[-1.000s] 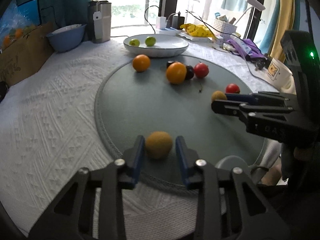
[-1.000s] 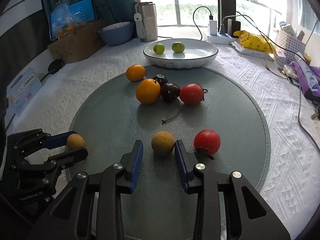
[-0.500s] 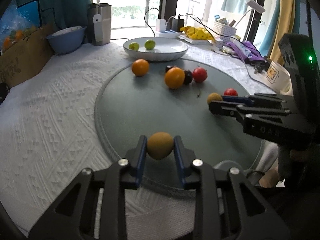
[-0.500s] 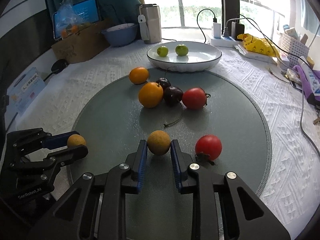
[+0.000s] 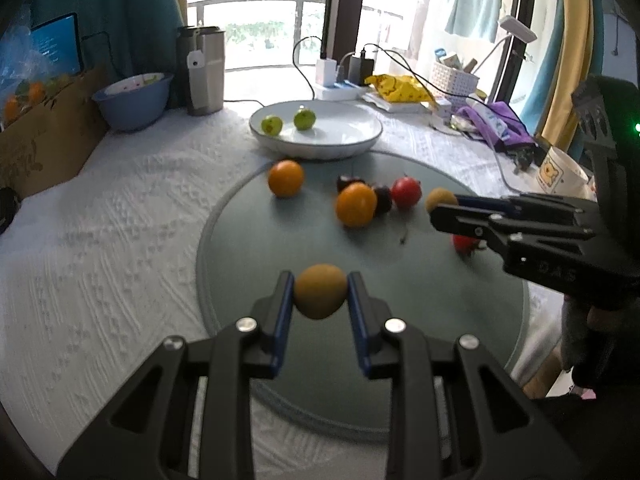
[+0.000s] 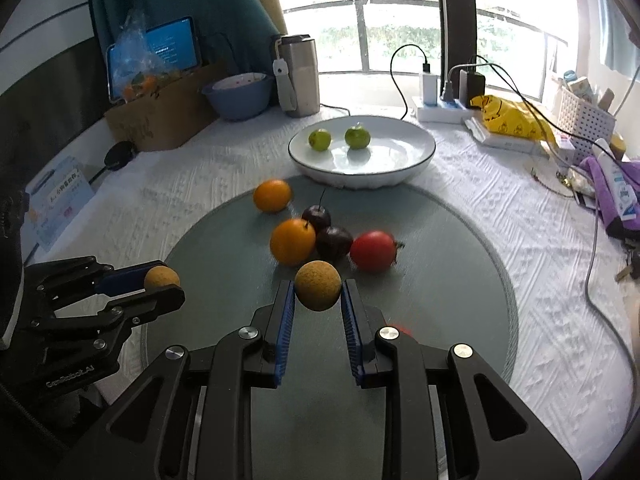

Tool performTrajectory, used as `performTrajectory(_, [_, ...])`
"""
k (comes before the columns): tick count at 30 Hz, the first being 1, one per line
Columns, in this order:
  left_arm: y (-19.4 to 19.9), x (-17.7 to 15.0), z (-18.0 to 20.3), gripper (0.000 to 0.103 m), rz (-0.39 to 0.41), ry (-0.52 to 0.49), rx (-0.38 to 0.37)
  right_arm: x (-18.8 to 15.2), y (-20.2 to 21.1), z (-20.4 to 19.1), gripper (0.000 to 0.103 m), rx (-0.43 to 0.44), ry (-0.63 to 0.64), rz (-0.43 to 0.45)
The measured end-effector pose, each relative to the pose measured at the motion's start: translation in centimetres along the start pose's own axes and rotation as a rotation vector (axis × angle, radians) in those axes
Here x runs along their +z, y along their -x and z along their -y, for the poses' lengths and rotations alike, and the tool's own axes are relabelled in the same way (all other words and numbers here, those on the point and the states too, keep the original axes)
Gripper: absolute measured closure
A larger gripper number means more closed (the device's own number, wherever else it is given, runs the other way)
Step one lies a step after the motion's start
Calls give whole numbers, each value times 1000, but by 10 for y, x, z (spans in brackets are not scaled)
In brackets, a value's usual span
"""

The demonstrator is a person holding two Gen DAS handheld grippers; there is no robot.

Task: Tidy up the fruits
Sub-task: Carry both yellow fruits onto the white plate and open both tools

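My left gripper (image 5: 320,300) is shut on a round tan fruit (image 5: 320,291), lifted a little above the grey round mat (image 5: 248,264). My right gripper (image 6: 318,292) is shut on a second tan fruit (image 6: 318,285), also off the mat. Each gripper shows in the other's view, with its tan fruit (image 5: 440,199) (image 6: 161,277) at the tips. On the mat lie two oranges (image 6: 272,195) (image 6: 292,241), two dark plums (image 6: 334,243), and a red tomato (image 6: 374,250). Another tomato (image 5: 464,242) sits half hidden below the right gripper. A white plate (image 6: 400,160) behind holds two green fruits (image 6: 357,137).
A blue bowl (image 6: 236,96), a steel mug (image 6: 299,76) and a cardboard box (image 6: 160,120) with a tablet stand at the back left. Chargers, cables, a yellow bag (image 6: 508,120) and a white basket (image 6: 584,120) crowd the back right. White cloth (image 5: 100,220) covers the table.
Both grippers closed on their tan fruits and then rose with them off the mat. The other fruits have kept their places.
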State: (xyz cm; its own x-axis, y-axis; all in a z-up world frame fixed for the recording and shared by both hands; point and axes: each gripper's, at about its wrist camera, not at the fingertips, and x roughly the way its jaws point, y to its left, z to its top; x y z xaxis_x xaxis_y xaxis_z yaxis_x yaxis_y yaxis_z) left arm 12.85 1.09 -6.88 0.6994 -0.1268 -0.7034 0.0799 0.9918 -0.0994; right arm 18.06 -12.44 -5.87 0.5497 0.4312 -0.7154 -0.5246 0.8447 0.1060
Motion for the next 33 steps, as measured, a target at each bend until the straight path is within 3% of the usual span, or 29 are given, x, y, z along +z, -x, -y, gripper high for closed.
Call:
performTrajectory(14, [-18,38,-3,75,22,-1,-3,33,-8,23,77,-21,-6,24])
performTrajectory(33, [-75,109,-16,75,56,-51,-27,83,-51,55,77,-47,16,23])
